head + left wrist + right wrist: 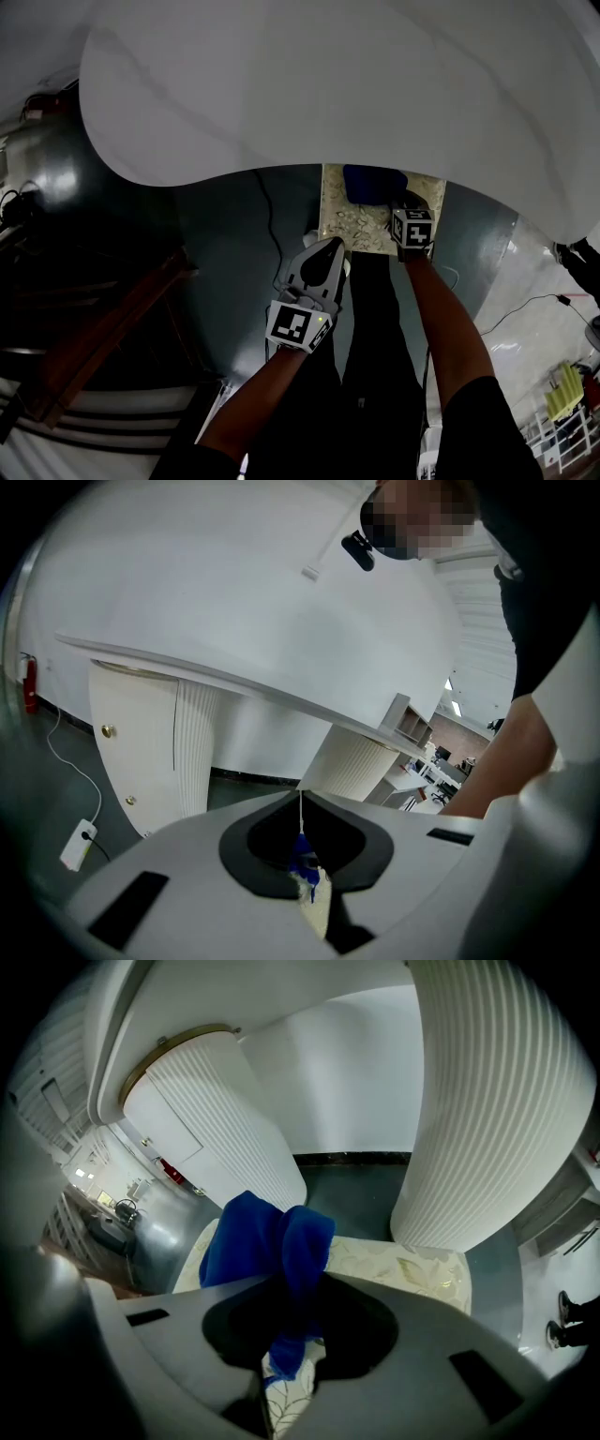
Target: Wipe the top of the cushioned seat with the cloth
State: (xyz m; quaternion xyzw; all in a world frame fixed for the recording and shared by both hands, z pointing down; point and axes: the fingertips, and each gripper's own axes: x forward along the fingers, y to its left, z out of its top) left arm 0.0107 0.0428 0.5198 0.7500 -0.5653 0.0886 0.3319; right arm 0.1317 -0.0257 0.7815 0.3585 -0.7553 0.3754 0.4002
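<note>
There is one seat (354,221) with a patterned cushion, and one blue cloth (262,1237). The tongs number two: the left tongs (301,803) and the right tongs (298,1288). Two forearms show, a left forearm (267,398) and a right forearm (452,328). There is one white bench (328,84). Two ribbed white columns appear, a narrower column (216,1129) and a broader column (487,1101). Two brass knobs show, an upper knob (108,731) and a lower knob (131,801). One white power strip (77,846) lies on the floor.

Left gripper (301,806) jaws together; blue cloth (302,862), patterned seat (319,909) beyond.
</note>
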